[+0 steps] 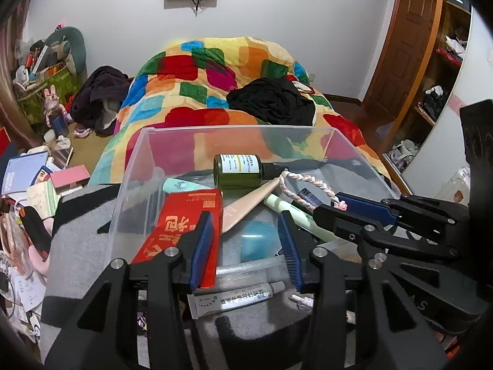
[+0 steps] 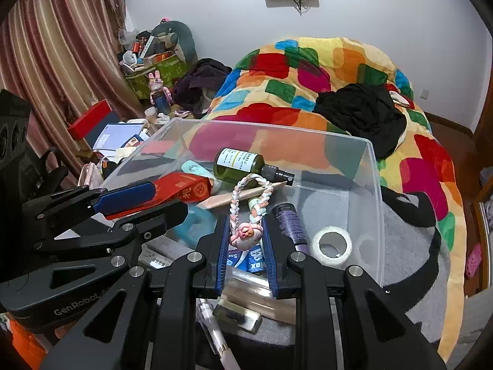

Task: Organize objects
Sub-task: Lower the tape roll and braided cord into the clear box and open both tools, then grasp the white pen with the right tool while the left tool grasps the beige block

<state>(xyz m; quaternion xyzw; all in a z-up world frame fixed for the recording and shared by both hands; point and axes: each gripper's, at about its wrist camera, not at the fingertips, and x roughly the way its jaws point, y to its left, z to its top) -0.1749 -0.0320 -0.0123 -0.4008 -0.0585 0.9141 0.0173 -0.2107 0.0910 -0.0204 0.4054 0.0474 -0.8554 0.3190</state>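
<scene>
A clear plastic bin (image 1: 135,166) (image 2: 374,185) sits on a grey mat and holds a green bottle (image 1: 237,171) (image 2: 238,163), a red box (image 1: 181,219) (image 2: 181,189), a blue ball (image 1: 257,240), a tape roll (image 2: 331,245) and tubes. My right gripper (image 2: 245,240) (image 1: 332,205) is shut on the pink charm (image 2: 246,236) of a braided rope keychain (image 2: 243,197) (image 1: 303,189), over the bin. My left gripper (image 1: 246,246) (image 2: 148,199) is open over the bin's near side, its left finger in front of the red box, and holds nothing.
A bed with a multicoloured quilt (image 1: 215,86) and dark clothes lies behind the bin. Books, boxes and clutter (image 1: 34,178) crowd the floor at left. A wooden shelf unit (image 1: 437,61) stands at right. A pen (image 2: 215,333) and a small case lie before the bin.
</scene>
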